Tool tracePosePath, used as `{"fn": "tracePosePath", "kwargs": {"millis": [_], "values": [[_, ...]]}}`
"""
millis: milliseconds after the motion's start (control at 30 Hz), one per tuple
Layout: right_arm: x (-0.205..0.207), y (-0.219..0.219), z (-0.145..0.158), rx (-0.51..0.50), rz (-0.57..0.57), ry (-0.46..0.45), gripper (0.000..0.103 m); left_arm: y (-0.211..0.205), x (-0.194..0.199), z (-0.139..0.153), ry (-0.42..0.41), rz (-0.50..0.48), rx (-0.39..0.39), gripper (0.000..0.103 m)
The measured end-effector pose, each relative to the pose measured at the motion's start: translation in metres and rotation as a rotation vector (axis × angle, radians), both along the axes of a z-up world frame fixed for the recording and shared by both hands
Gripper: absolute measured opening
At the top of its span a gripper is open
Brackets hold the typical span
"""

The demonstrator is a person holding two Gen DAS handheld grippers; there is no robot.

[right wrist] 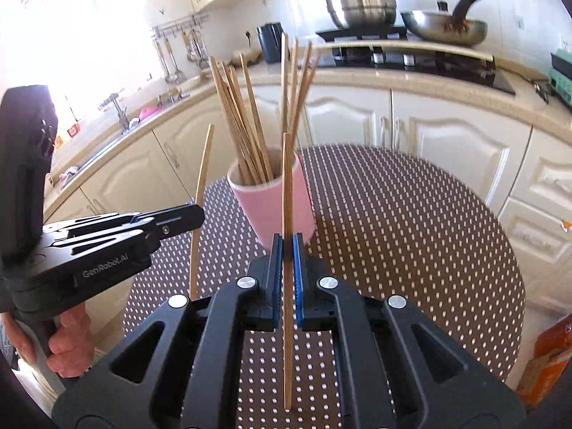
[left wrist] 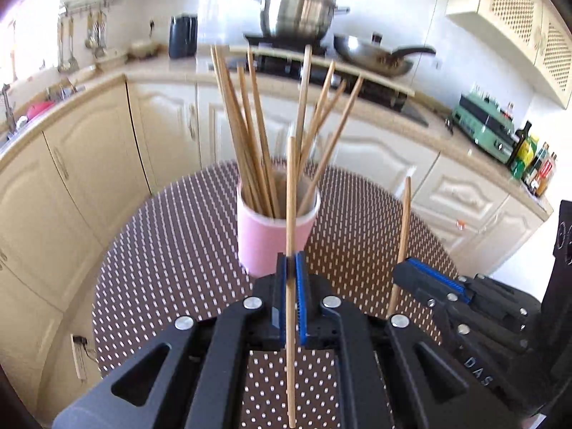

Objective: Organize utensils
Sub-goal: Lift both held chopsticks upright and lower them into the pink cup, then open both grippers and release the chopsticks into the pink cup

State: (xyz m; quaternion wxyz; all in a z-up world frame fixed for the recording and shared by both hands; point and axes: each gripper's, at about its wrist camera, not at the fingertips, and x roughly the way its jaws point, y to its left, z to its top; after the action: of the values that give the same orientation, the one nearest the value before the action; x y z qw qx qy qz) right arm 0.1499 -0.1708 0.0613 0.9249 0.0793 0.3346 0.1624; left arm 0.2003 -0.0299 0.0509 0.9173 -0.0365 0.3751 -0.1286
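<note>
A cream-cabinet kitchen runs around the back, with a steel pot (left wrist: pixel 298 7) and a pan (left wrist: pixel 375 57) on the hob, and in front stands a round tabletop (left wrist: pixel 171 250) under a brown cloth dotted white. Near its far edge sits a pink cup (left wrist: pixel 275 228) already bristling with wooden chopsticks (left wrist: pixel 250 125) that fan outward above its rim.

Each hand carries one more stick. The left gripper (left wrist: pixel 294 268) has its fingers pressed together on a single chopstick (left wrist: pixel 291 186), which stands close to upright, its top end just in front of the cup's mouth and its lower end hanging well below the fingers. The right gripper (right wrist: pixel 286 250) is clamped the same way on its own chopstick (right wrist: pixel 287 186), also near vertical.

Both sticks lie on the near side of the cup, their long axes roughly in line with the cup's own upright axis. The cup opening is ahead of and below each stick's top end. The left gripper sits almost straight behind the cup, the right a little off to the side, so I would judge the left stick the nearer to going in. Either one needs carrying forward over the rim, clear of the splayed bundle.
</note>
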Motion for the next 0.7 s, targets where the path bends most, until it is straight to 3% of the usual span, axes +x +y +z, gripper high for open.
{"fn": "tracePosePath", "kwargs": {"millis": [333, 700], "values": [[0.033, 0.001, 0.036, 0.043, -0.051, -0.093, 0.006, -0.004, 0.019, 0.055, -0.147, 0.075, -0.017, 0.006], [0.057, 0.005, 0.098, 0.026, -0.082, -0.222, 0.006, -0.006, 0.040, 0.101, -0.388, 0.181, 0.001, 0.006]]}}
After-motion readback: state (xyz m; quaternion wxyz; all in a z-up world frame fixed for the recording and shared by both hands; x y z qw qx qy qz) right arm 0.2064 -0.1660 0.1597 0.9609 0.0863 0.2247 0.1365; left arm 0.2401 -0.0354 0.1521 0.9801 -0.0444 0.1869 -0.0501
